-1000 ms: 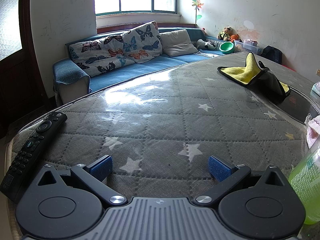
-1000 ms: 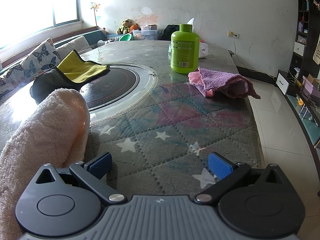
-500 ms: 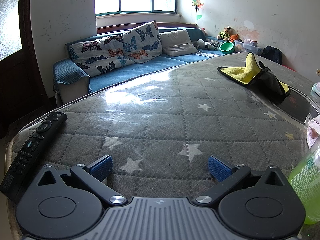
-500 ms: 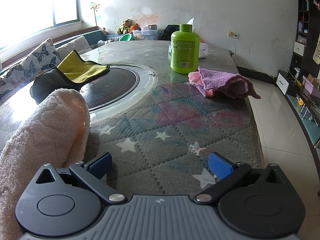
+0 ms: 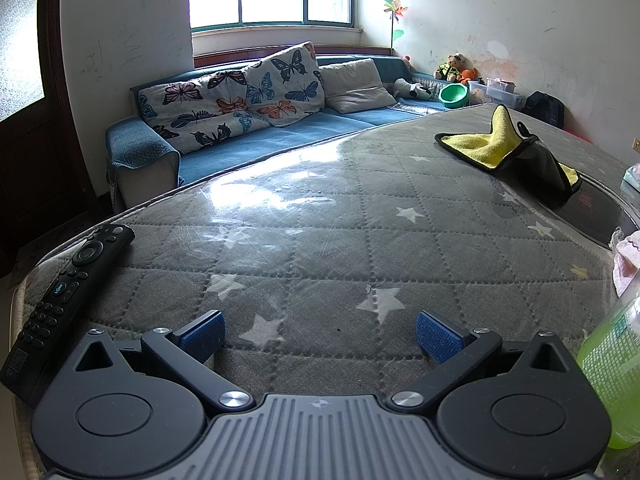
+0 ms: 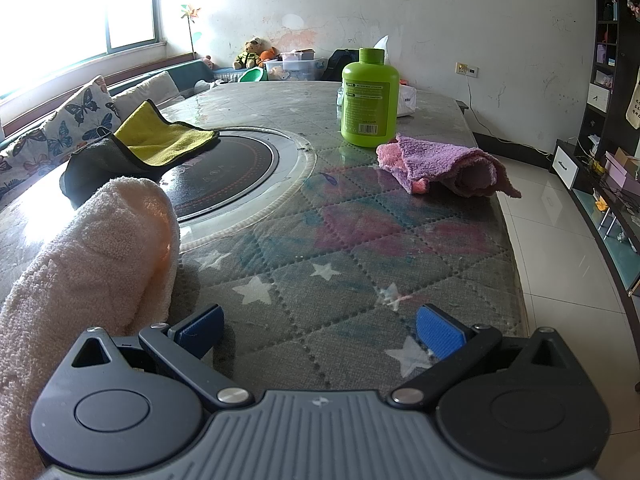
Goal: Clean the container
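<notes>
A: Where is the container?

B: The green plastic bottle (image 6: pixel 370 98) with the screw cap stands upright toward the far edge of the table (image 6: pixel 360 264), just behind a crumpled pink-and-purple cloth (image 6: pixel 448 166) that lies near the table's right edge. In the left wrist view a green bottle (image 5: pixel 612 372) shows blurred at the right border of the picture, close beside the tool; whether it is the same bottle I cannot tell.

A: And the grippers?

B: The left gripper (image 5: pixel 320 332) sits low over the table's near edge with its blue-padded fingers spread wide and nothing between them. The right gripper (image 6: pixel 320 330) is likewise spread wide and bare, low over the near edge.

A: What else is on the table?

B: A black remote control (image 5: pixel 64 300) lies along the near left edge in the left wrist view. A yellow-and-grey microfibre cloth (image 6: pixel 160 140) drapes over the far left rim of the round black cooktop (image 6: pixel 228 176) set in the middle of the table. A pale pink towel (image 6: pixel 92 264) is bunched just beside the right gripper's left finger, at the near left.

A: Behind the table?

B: A blue sofa (image 5: pixel 256 140) with butterfly cushions under the window.
</notes>
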Tool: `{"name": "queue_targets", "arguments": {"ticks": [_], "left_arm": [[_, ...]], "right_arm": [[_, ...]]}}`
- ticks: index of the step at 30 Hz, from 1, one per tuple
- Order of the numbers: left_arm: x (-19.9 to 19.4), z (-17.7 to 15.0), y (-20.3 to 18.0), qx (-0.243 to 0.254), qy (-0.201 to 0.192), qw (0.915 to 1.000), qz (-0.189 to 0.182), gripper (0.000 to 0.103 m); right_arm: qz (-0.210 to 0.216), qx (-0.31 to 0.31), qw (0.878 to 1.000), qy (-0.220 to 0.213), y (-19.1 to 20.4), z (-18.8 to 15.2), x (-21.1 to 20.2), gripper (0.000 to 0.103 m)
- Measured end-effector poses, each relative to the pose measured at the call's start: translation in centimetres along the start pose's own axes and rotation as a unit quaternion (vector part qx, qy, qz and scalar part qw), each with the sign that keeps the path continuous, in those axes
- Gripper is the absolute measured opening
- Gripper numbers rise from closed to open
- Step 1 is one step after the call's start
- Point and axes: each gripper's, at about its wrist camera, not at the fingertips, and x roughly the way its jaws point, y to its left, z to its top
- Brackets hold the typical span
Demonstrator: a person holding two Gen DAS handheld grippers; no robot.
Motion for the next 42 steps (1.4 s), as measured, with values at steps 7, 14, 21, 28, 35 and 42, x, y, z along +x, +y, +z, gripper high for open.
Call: {"name": "queue_targets", "arguments": {"ticks": [7, 14, 21, 28, 35, 42], "left_arm": [[0.00, -0.01, 0.01, 0.000, 0.000, 1.0000, 0.000, 0.103], [0.01, -0.01, 0.02, 0.000, 0.000, 1.0000, 0.000, 0.103], [0.03, 0.00, 0.01, 0.000, 0.000, 1.0000, 0.000, 0.103], [0.14, 0.03, 0.21, -0.001, 0.000, 1.0000, -0.001, 0.103], [0.29, 0.05, 0.49, -0.001, 0.000, 1.0000, -0.001, 0.103], [-0.01, 0.14, -0.27, -0.001, 0.000, 1.0000, -0.001, 0.103]], "right_arm": [[0.000, 0.000, 1.000, 0.000, -0.01, 0.00, -0.01, 0.103], [0.000, 0.000, 1.000, 0.000, -0.01, 0.00, -0.01, 0.103], [0.000, 0.000, 1.000, 0.000, -0.06, -0.01, -0.02, 0.103], [0.000, 0.000, 1.000, 0.000, -0.13, -0.02, -0.06, 0.103], [0.000, 0.000, 1.000, 0.000, -0.13, -0.02, -0.07, 0.103], [0.000, 0.000, 1.000, 0.000, -0.17, -0.01, -0.07, 0.103]]}}
